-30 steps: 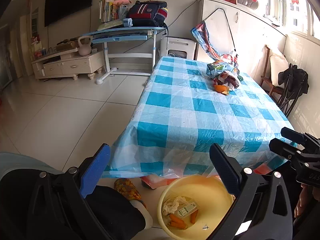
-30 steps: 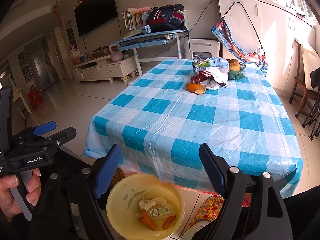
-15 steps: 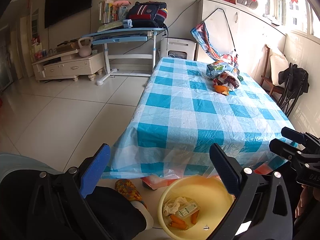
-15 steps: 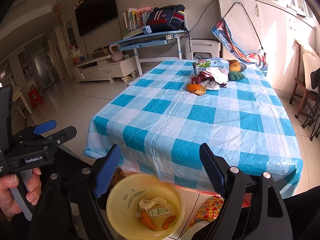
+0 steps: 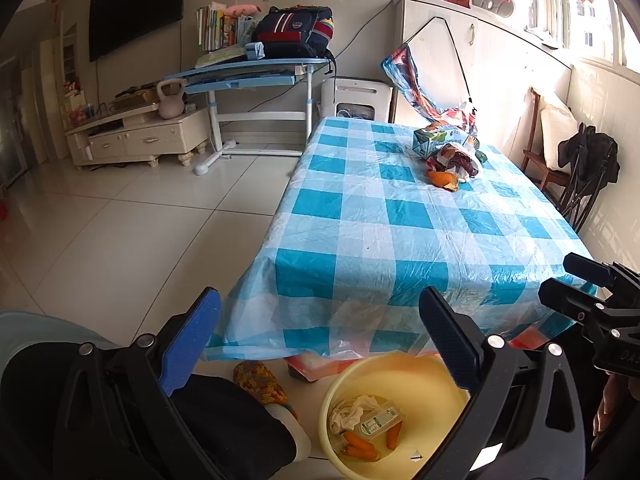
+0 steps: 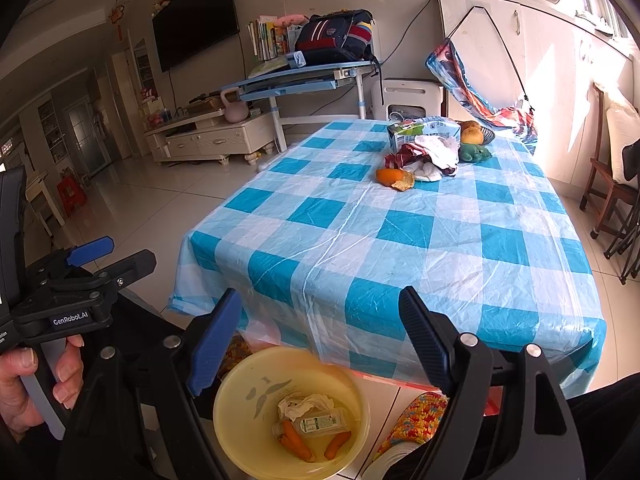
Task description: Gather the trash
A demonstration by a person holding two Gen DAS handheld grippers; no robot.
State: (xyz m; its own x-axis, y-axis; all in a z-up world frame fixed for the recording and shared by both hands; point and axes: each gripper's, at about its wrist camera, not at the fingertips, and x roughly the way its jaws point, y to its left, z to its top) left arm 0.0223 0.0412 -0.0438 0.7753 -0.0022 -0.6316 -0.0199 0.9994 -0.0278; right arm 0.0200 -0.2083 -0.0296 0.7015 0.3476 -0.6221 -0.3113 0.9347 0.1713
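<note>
Both grippers idle over the bin, nothing held.

I see the table (image 6: 400,240) with its blue check cloth filling frame centre; leftover trash sits at its far end, upper right: a carton (image 6: 404,134), crumpled wrappers (image 6: 434,154) and an orange peel (image 6: 394,179) just beside them. Yellow bin (image 6: 240,432) is on the floor at bottom centre, under the near table edge, holding a tissue (image 6: 306,405), a small bottle (image 6: 322,424) and carrots (image 6: 296,444). Right gripper (image 6: 316,344) has jaws wide apart, empty, above the bin. Left gripper (image 5: 320,340) is likewise spread and empty.
</note>
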